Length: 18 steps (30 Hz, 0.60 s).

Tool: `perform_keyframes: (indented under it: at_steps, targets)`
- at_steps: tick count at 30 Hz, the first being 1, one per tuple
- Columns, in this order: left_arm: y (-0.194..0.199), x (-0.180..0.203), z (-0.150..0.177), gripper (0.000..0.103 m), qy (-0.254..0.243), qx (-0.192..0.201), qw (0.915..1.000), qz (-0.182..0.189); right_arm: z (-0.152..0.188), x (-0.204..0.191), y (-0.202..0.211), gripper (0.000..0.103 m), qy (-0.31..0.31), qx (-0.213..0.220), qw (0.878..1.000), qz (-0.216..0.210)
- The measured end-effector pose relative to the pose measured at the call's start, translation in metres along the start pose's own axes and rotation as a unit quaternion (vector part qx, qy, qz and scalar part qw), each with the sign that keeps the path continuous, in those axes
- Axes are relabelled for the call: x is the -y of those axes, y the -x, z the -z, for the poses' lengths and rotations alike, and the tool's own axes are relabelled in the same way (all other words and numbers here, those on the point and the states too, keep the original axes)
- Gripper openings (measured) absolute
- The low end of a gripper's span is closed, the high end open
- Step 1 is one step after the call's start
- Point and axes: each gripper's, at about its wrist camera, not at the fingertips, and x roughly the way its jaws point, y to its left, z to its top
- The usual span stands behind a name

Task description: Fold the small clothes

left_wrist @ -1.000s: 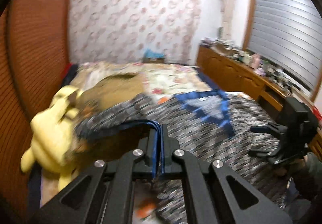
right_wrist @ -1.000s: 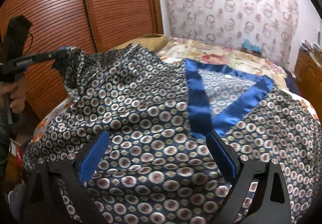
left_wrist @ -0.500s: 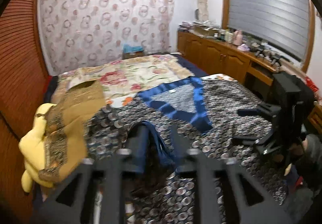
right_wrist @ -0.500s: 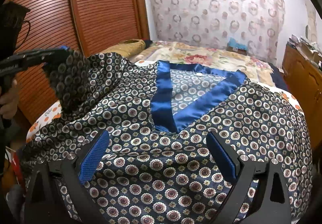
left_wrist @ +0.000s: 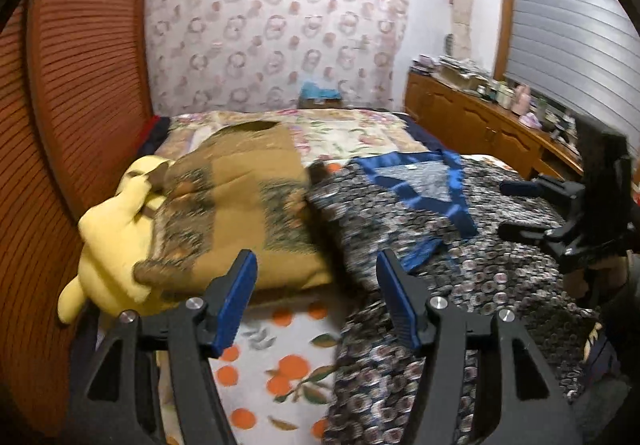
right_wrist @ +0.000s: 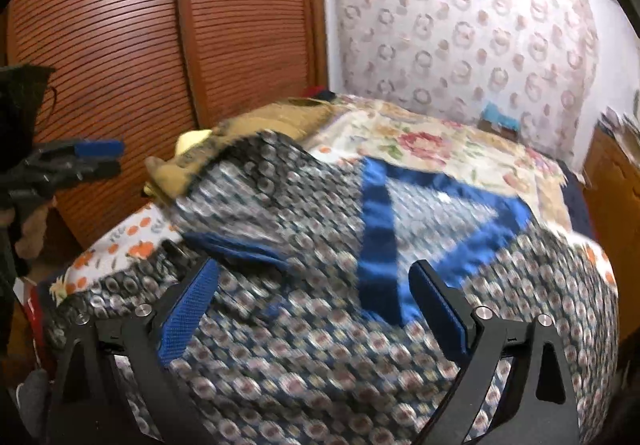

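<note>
A dark patterned shirt (right_wrist: 320, 345) with a blue V-neck trim (right_wrist: 380, 229) lies spread on the bed. Its left sleeve is folded onto the body, and the blue cuff (right_wrist: 240, 249) lies near the middle; the same cuff (left_wrist: 424, 251) shows in the left wrist view. My left gripper (left_wrist: 314, 265) hangs over the shirt's left edge with its jaws opening and nothing between them. It also shows as the left gripper (right_wrist: 100, 157) off to the side. My right gripper (right_wrist: 316, 273) hovers open above the shirt's lower body, holding nothing, and is seen as the right gripper (left_wrist: 520, 209).
A yellow plush toy (left_wrist: 108, 245) and a tan folded cloth (left_wrist: 240, 197) lie left of the shirt. An orange-print sheet (left_wrist: 276, 365) covers the near bed. Slatted wooden doors (right_wrist: 160, 45) stand on the left, and a cluttered wooden cabinet (left_wrist: 472, 125) on the right.
My left gripper was shut on the sleeve's blue cuff and held it up; it has let go and pulled back to the left. The sleeve now lies on the shirt. The right gripper stayed open.
</note>
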Motion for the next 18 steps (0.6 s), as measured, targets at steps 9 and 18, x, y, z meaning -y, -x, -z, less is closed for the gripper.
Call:
perform_keyframes:
  at_steps: [9,18]
  targets:
    - [0.002,-0.022,0.022,0.062,0.033,0.013,0.9989,-0.030,-0.030,-0.065,-0.055,0.085,0.067,-0.022,0.994,-0.081]
    - [-0.002,-0.028,0.031,0.062,0.040,0.009,0.9988,-0.028,-0.027,-0.093,-0.121,0.039,0.114,-0.080,0.988,-0.069]
